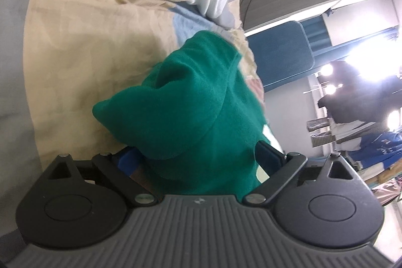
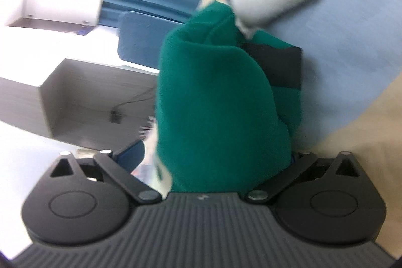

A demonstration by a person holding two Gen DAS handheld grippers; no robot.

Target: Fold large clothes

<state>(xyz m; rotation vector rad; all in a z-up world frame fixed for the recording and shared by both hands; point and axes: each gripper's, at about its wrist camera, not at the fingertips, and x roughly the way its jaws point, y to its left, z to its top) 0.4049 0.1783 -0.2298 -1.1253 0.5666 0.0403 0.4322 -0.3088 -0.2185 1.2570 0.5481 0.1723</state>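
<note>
In the left wrist view the left gripper (image 1: 198, 157) has its jaws spread wide, with a thick bunch of the green garment (image 1: 191, 102) lying between them and draping back over the gripper body; the pads do not seem to press it. The garment rests on a cream quilt (image 1: 100, 42) on a bed. In the right wrist view the right gripper (image 2: 213, 155) is likewise spread wide, the same garment (image 2: 216, 97) heaped between its fingers, a black band (image 2: 279, 64) showing on its far side. My reading is that a fold has just been laid down and both grips let go. The next move likely calls for drawing both grippers clear without dragging the cloth, then finding a fresh edge. The garment looks like soft, thick fleece, rumpled and bulky rather than flat.
</note>
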